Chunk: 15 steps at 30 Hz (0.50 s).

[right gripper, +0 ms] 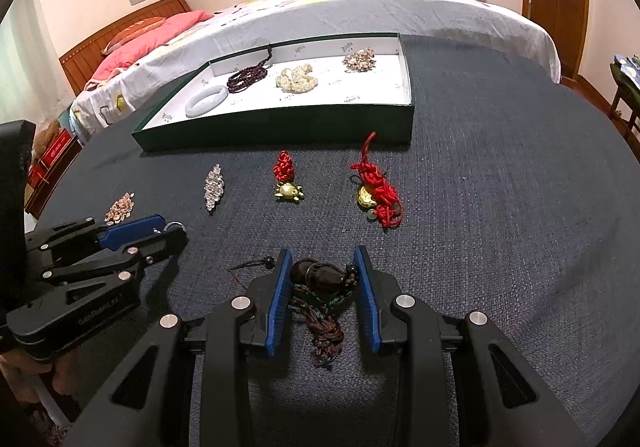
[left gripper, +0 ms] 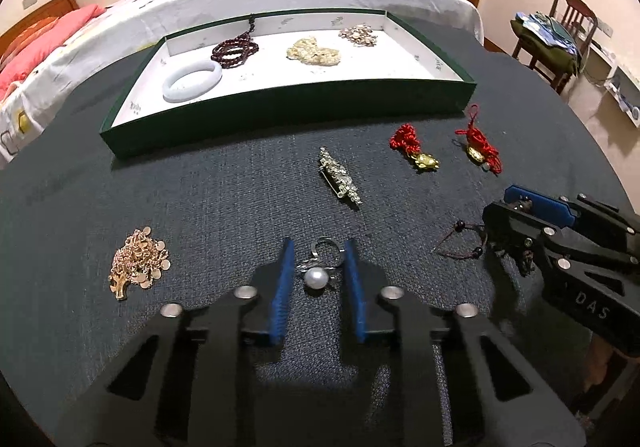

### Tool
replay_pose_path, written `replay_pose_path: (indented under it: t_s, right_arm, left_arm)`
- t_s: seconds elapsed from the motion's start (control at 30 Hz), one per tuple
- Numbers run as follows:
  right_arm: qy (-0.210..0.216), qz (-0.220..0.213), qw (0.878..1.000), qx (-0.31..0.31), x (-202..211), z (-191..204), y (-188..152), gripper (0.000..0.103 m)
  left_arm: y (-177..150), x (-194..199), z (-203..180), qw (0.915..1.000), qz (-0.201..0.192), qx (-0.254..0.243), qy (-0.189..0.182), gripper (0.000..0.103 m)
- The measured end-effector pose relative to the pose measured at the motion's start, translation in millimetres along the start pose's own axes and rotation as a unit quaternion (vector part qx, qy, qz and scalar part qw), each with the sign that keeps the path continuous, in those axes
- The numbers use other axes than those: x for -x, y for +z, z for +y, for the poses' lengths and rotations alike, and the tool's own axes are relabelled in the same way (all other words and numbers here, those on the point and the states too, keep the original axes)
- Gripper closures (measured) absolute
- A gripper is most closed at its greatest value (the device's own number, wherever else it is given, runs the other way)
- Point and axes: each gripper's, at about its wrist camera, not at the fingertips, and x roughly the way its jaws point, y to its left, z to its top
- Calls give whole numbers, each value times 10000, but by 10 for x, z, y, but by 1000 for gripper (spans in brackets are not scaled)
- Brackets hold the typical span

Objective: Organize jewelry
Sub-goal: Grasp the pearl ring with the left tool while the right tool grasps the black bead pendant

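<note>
While both claws sit low over the dark worktop [left gripper: 200, 187], each straddles its own piece. The left claw [left gripper: 318, 271] has its blue pads narrowed around a pearl ring [left gripper: 317, 278]; the ring lies on the cloth between them, its metal loop just at the right pad, but I cannot tell whether the pads actually press on it yet. The right claw [right gripper: 325, 279] is partly closed around a dark beaded cord piece [right gripper: 320, 277], the black knot seeming to touch both pads, its tassel trailing back under the claw; that looks like a grip, though a light one.

Beyond them stands the green tray [left gripper: 280, 115], already holding a white bangle [left gripper: 192, 81], dark red beads [left gripper: 234, 49] and two pale clusters. Still loose on the worktop: a gold charm cluster [left gripper: 138, 263], a crystal brooch [left gripper: 340, 177] and two red-knot charms [left gripper: 412, 147].

To do the pickup well, I would judge the left pads should close on the pearl itself, not the thin band, which could pivot or slip out. Lift straight up, slowly, so the ring does not drop, then clear the tray wall before lowering into a bare patch of its floor.
</note>
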Motion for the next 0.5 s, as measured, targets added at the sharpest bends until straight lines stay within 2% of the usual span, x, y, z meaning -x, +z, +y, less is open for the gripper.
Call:
replay_pose_path:
  t_s: [0.5]
  right_arm:
    - [-20, -49, 10000, 83, 41, 45, 7, 71]
  left_arm:
    - [-19, 105, 38, 9998, -154, 19, 119, 84]
